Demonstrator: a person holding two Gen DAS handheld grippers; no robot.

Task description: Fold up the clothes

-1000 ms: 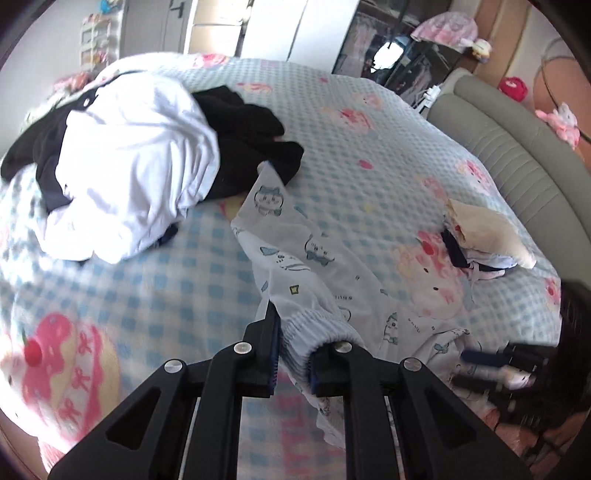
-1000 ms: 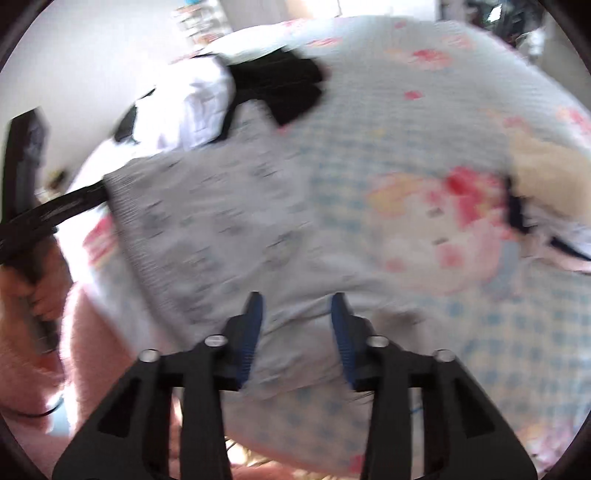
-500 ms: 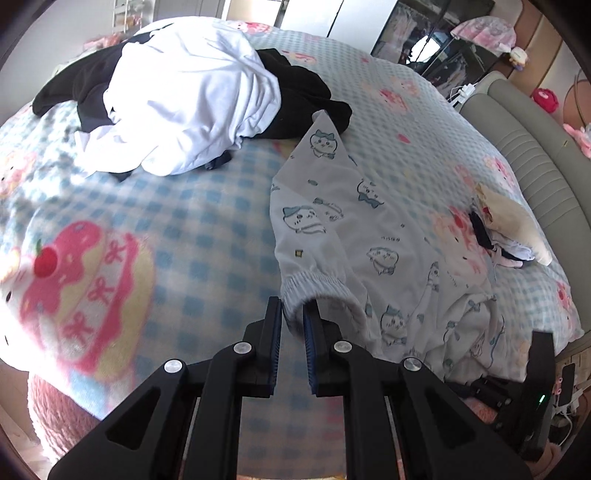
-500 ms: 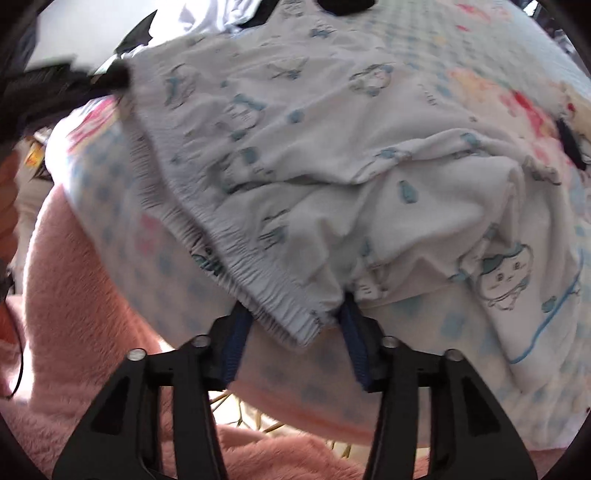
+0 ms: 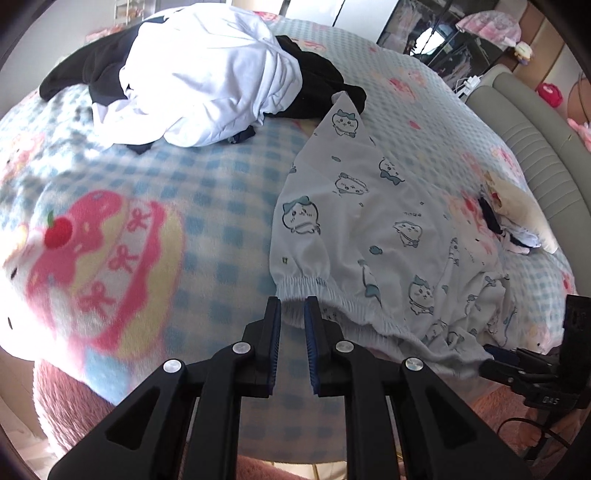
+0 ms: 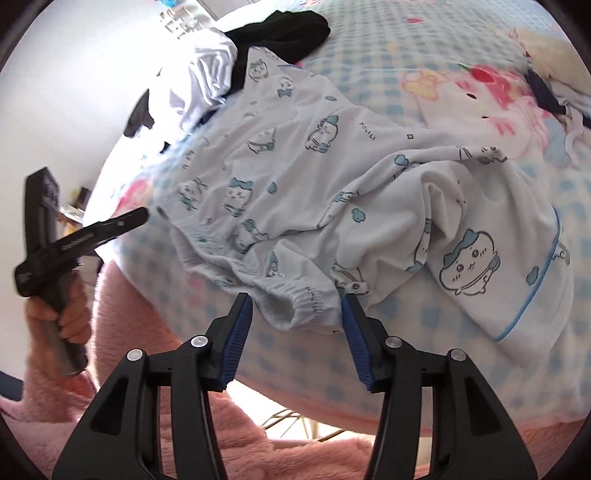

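One printed pyjama garment (image 5: 369, 221) on blanket (image 5: 184, 206). Two grippers: left gripper (image 5: 292, 314) slightly parted, right gripper (image 6: 297, 308) spread; neither pinches waistband.

Home bedroom, no doubt. Big bed w/ a fleecy blue-check blanket (image 5: 229, 206), pink cartoon prints all over it. Padded grey headboard (image 5: 535, 147) curves along the right side. Laundry heap on top: white top (image 5: 207, 74) over black clothes (image 5: 317, 92), plus printed pyjamas (image 5: 369, 221). Dark wardrobe w/ hanging clothes (image 5: 436, 33) in the bg, plush toys (image 5: 550, 92) by the wall.
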